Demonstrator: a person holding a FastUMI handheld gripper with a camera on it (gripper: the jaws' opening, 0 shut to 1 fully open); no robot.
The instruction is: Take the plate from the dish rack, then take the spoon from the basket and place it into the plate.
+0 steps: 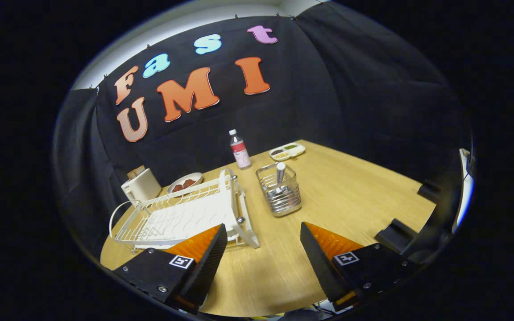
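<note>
While fingers hung above wooden table [350, 196], scene read:
Gripper [263, 234]: black fingers w/ orange backs, spread wide, nothing btwn them.
White wire dish rack [185, 216]: just ahead of left finger, touching table; no plate seen in it.
Steel wire basket [279, 194]: ahead, btwn fingers' lines.
Metal spoon handle [280, 171]: upright in basket.
Red-label bottle [239, 149]: beyond basket.
White toaster [141, 185]: beyond rack.

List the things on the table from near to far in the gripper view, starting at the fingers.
Open gripper holding nothing → white dish rack → wire basket with the spoon handle upright in it → bottle → divided snack tray.
</note>
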